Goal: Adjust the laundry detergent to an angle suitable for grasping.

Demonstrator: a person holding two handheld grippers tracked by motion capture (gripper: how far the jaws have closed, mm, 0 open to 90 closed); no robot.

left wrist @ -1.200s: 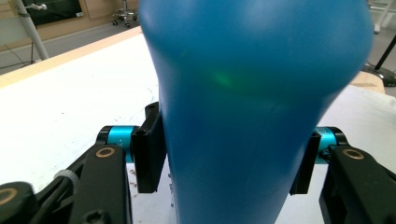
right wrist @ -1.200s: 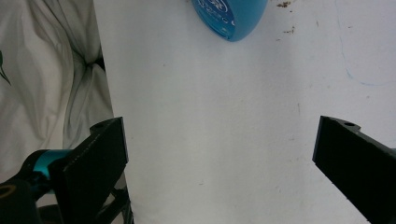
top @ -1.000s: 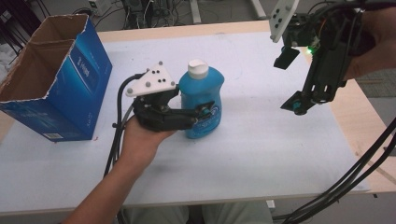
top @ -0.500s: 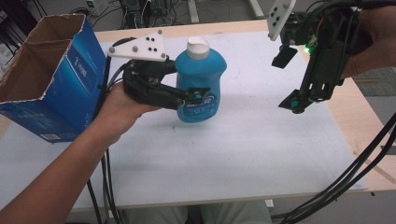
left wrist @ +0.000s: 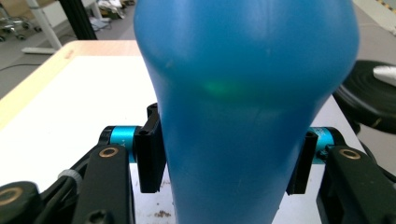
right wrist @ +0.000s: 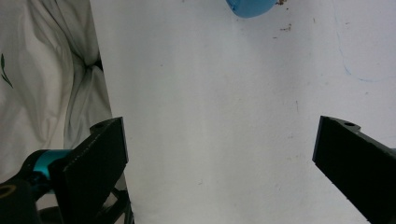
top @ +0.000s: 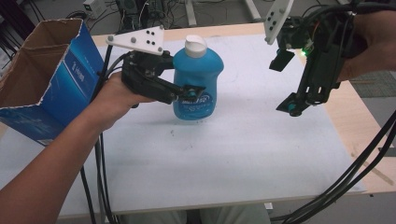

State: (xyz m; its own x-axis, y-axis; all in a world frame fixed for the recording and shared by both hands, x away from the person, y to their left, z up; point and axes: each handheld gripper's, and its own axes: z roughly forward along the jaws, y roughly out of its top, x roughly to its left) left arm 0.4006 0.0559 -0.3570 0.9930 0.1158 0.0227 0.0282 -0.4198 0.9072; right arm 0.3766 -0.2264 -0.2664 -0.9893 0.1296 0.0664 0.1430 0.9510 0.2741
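Pinching the blue bottle at its waist, the left tool holds it upright just above the surface, beside the open cardboard box. Grasping looks done; placing remains. The right tool hangs spread, well apart.

The blue bottle bore a label too blurred to read; the white print on the blue cardboard box was likewise illegible.

table: white top, wood edge | floor: grey | behind: desk legs, cables
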